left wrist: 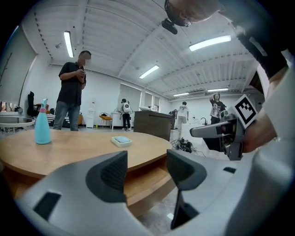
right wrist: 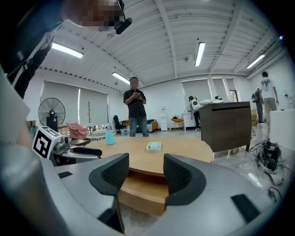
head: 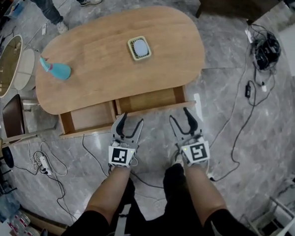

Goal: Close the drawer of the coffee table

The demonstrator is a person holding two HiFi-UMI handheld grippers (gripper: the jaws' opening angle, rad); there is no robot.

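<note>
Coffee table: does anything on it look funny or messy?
Yes. On the near side the drawer hangs pulled out, and the compartment beside it sticks out too, both bare inside. On top, the blue spray bottle stands upright and the small square dish sits flat; nothing looks spilled.

Both of mine are the same build: the left gripper (head: 131,120) and right gripper (head: 180,117) have light grey plastic bodies with curved black jaws. The pads (left wrist: 114,173) are black with a fine dotted grip texture. Each one carries a white cube printed with black square markers, the left cube (head: 119,155) and the right cube (head: 197,152). I'm wearing black short sleeves (head: 83,227) and black trousers (head: 182,202), with my forearms bare. There's a small black camera (left wrist: 169,26) up on my head.
</note>
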